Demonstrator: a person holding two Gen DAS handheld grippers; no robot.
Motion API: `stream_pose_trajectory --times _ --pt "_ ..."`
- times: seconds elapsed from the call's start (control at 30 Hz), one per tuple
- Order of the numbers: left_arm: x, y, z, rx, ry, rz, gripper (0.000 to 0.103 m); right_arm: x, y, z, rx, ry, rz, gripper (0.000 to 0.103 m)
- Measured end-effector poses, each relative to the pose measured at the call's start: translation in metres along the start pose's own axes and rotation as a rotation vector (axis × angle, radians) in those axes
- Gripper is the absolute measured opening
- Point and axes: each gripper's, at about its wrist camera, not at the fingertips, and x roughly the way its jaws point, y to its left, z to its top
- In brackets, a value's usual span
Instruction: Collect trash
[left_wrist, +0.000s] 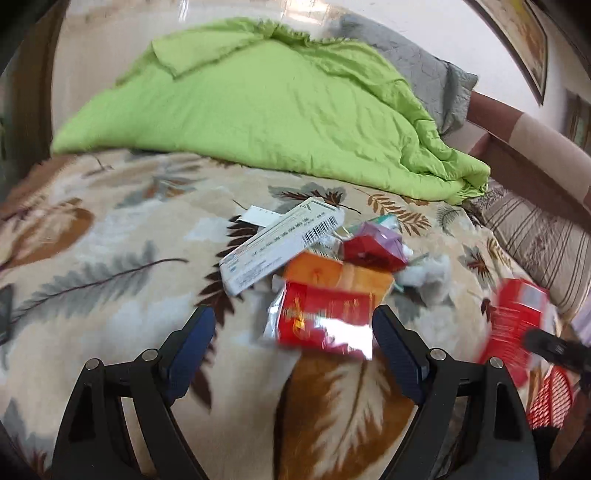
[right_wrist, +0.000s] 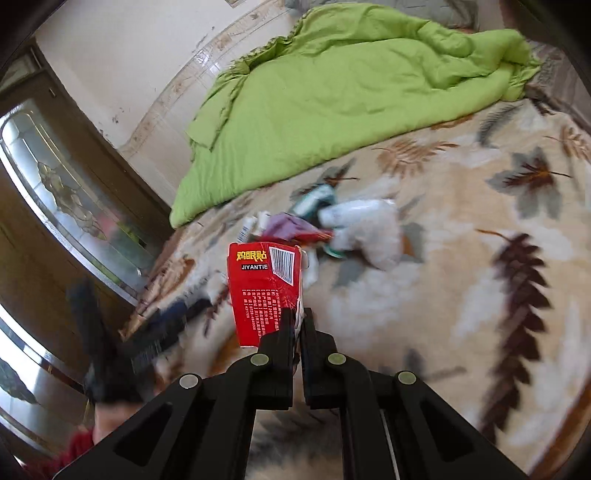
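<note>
red box (right_wrist: 264, 291) labelled "JIYANTIE", barcode

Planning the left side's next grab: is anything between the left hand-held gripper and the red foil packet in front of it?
Nothing visible. The left hand-held gripper is open, its fingers apart on either side of the red foil packet, which lies on top at the near edge of the trash pile on the leaf-print blanket.

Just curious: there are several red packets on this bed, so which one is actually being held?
The red box labelled JIYANTIE, pinched in the right tongs. The other red packets lie loose in the trash pile.
</note>
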Motion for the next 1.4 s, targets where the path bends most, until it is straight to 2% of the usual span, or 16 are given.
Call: stream_pose_trajectory --times 0.03,0.13,0.23,0.33,0.47,0.5,0.6,0.7,0.8,0.93,1.03,1.1,1.13,1.2,1.23,1.4 --pt "0.008 0.002 0.004 -0.014 0.01 -0.016 0.086 -0.007 -0.005 0.001 0.018 -0.013 0.032 0.004" --pt "0.036 0.008 0.01 -0.081 0.085 -0.044 0.086 -0.012 -0.016 0.005 0.043 -0.031 0.02 0.004" --pt "0.049 0.005 -0.001 -0.142 0.161 -0.13 0.086 -0.009 -0.031 0.01 0.115 -0.021 0.044 0.004" --pt "0.037 -0.025 -0.016 -0.069 0.203 -0.201 0.086 -0.008 -0.043 0.012 0.175 -0.021 0.069 0.004" --pt "0.002 -0.06 -0.044 0.004 0.264 -0.412 0.086 -0.01 -0.052 0.012 0.236 -0.037 0.08 0.004" --pt "-0.009 -0.068 -0.05 0.029 0.257 -0.427 0.086 -0.012 -0.054 0.013 0.246 -0.043 0.073 0.004" --pt "-0.027 -0.076 -0.052 0.088 0.214 -0.383 0.086 -0.018 -0.059 0.013 0.261 -0.065 0.063 0.004" --pt "-0.02 -0.075 -0.037 0.106 0.189 -0.302 0.086 -0.021 -0.064 0.014 0.276 -0.071 0.056 0.004" --pt "0.003 -0.08 -0.025 0.127 0.223 -0.253 0.086 -0.021 -0.065 0.015 0.281 -0.075 0.051 0.004" --pt "0.034 -0.099 -0.023 0.291 0.261 -0.16 0.086 -0.023 -0.063 0.015 0.264 -0.081 0.037 0.004" --pt "0.053 -0.101 -0.029 0.328 0.325 -0.169 0.086 -0.024 -0.062 0.015 0.251 -0.085 0.027 0.004" --pt "0.059 -0.103 -0.035 0.349 0.324 -0.124 0.086 -0.025 -0.061 0.015 0.244 -0.088 0.019 0.004" --pt "0.059 -0.104 -0.038 0.358 0.304 -0.104 0.079 -0.026 -0.06 0.015 0.241 -0.089 0.017 0.004" --pt "0.057 -0.102 -0.04 0.344 0.268 -0.056 0.067 -0.026 -0.06 0.015 0.237 -0.089 0.015 0.004" --pt "0.055 -0.099 -0.039 0.319 0.256 -0.049 0.065 -0.025 -0.059 0.015 0.235 -0.087 0.014 0.004" --pt "0.041 -0.086 -0.04 0.224 0.215 -0.033 0.062 -0.022 -0.053 0.015 0.205 -0.086 -0.014 0.004"
